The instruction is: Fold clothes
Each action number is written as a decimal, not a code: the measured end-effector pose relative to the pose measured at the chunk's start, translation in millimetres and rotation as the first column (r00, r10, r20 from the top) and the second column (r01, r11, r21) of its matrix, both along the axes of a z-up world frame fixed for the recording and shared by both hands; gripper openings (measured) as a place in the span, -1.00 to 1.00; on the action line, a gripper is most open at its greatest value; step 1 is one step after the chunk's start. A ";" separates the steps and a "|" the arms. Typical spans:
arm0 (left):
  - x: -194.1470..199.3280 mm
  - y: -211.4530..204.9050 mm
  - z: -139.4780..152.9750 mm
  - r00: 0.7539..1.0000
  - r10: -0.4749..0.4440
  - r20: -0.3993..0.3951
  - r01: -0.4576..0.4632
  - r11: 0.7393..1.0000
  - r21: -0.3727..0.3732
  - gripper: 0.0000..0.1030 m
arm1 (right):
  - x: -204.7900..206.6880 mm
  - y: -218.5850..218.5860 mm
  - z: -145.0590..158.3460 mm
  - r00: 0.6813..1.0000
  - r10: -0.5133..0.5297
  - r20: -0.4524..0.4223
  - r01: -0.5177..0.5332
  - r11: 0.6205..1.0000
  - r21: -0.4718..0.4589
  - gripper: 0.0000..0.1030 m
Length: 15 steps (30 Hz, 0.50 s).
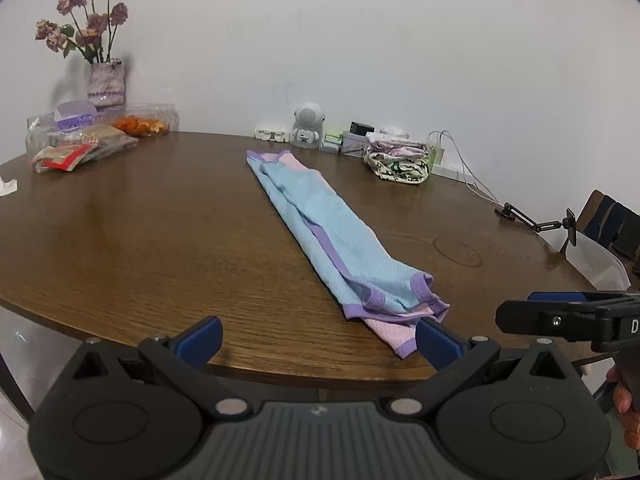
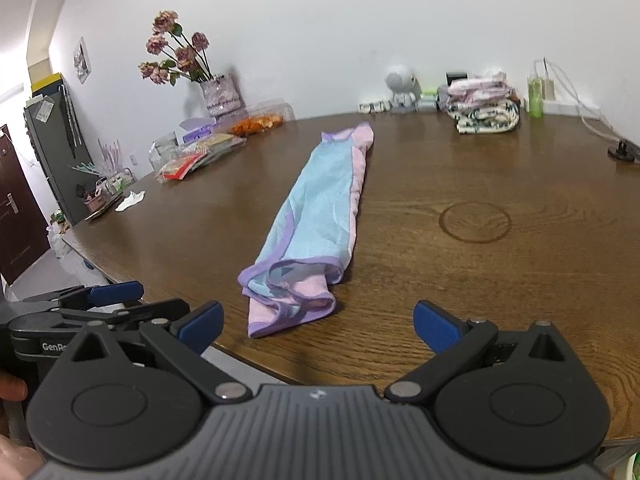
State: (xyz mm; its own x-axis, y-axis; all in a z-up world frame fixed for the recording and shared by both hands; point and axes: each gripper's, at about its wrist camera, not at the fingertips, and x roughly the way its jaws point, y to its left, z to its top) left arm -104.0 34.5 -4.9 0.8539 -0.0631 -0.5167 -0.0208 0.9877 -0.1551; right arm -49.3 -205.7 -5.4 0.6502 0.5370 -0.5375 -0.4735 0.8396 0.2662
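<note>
— Light-blue mesh garment with purple trim and pink underside (image 2: 316, 208): folded lengthwise into a long narrow strip, flat on the round dark-brown wooden table (image 1: 140, 232), running from near the front edge toward the far side.

— Near end of it?

— Bunched a little, purple-edged openings showing, pink layer poking out at the very tip, close to the table's rim. Touched by neither tool.

— Left gripper (image 1: 318, 338)?

— Black body, blue fingertip pads (image 1: 206, 338) spread wide apart, nothing between them. Hovering at the table's front edge, right pad just beside the garment's near tip. Seen also from the right wrist view, low at the left, side-on (image 2: 116, 294).

— Right gripper (image 2: 318, 326)?

— Same build, blue pads (image 2: 436, 328) spread wide, holding nothing, poised over the table edge with the strip's near end ahead and slightly left of centre. From the left wrist view, side-on at the right margin (image 1: 560, 304), part of a hand (image 1: 626, 404) on its grip.

— Elsewhere on the table?

— Folded pile of patterned clothes (image 2: 484, 108) at the far right, white-and-green piece under pink ones. Small white astronaut figurine (image 1: 307, 126) against the wall. Vase of dried pink roses (image 1: 105, 68) far left, clear box of orange snacks (image 1: 142, 124) and packets beside it. Faint ring mark in the wood (image 2: 474, 220) right of the strip, well apart from it.
</note>
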 end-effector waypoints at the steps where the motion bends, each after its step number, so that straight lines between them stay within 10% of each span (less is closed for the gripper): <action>1: 0.9 0.1 0.0 1.000 0.000 -0.003 0.000 1.000 0.003 1.00 | 2.2 -0.1 -0.6 1.000 0.005 -0.013 -0.005 1.000 0.004 0.99; 15: 23.4 -8.2 8.8 0.999 -0.029 -0.030 0.030 0.998 0.055 1.00 | 11.0 13.4 1.1 0.995 0.098 0.018 -0.097 0.994 -0.051 0.99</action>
State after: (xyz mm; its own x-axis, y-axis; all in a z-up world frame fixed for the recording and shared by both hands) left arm -80.5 26.3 4.0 0.8363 -0.0585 -0.5451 0.0046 0.9950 -0.0997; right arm -38.3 -192.2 -4.3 0.6074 0.5710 -0.5523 -0.5585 0.8014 0.2142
